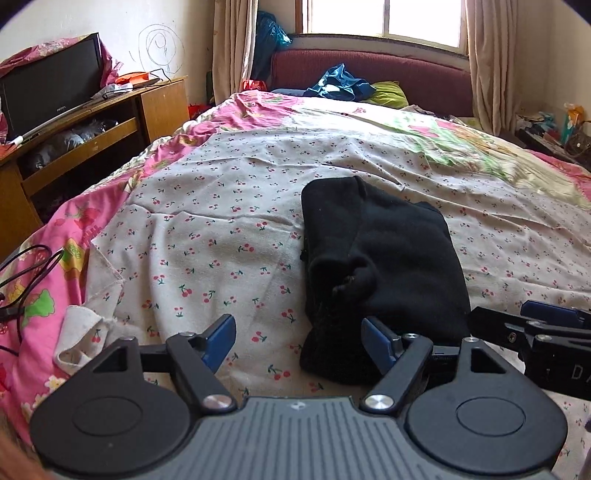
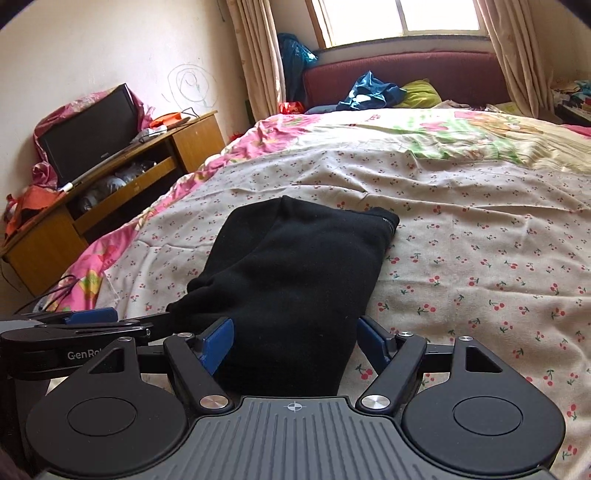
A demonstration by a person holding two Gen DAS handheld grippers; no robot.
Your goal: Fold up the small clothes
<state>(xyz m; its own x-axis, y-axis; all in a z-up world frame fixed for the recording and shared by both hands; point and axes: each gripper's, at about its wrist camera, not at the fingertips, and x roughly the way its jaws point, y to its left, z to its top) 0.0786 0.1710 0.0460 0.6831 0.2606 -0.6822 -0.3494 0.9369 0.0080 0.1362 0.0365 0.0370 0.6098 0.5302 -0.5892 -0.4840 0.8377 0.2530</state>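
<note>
Both tools are sitting wide with nothing in them: the left tool (image 1: 298, 341) is hanging by the near-left edge of the black garment (image 1: 380, 266), and the right tool (image 2: 295, 343) is straddling its near end. It's lying already folded over on the cherry-print sheet (image 2: 480, 236) on the bed. I'm guessing another fold is coming up, so each tool needs to be pinching a near corner.

Both wrist views low over the bed (image 1: 258, 177), facing the window (image 2: 402, 18).
</note>
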